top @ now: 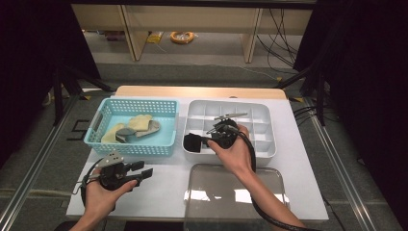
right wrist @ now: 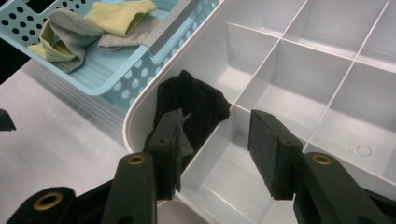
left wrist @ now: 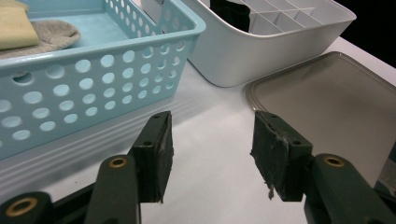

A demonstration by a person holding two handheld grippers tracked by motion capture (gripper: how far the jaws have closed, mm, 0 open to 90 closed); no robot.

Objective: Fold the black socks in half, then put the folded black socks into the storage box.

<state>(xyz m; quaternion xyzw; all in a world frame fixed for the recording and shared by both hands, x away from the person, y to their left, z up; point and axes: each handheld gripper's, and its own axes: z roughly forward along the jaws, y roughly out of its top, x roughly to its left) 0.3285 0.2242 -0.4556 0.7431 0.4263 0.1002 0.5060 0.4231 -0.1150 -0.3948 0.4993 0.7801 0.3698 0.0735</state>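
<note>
Hovering released at the white organizer's (right wrist: 327, 84) near rim, the right tool (right wrist: 219, 154) stands just off the black sock (right wrist: 196, 100).

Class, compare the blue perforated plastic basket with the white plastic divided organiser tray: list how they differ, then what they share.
The blue perforated plastic basket has walls full of holes; the white plastic divided organiser tray has solid walls. The basket is one open space; the tray is split into compartments. The basket holds yellow and grey socks; the tray holds one black sock. Both are rectangular, open-topped, side by side.
</note>
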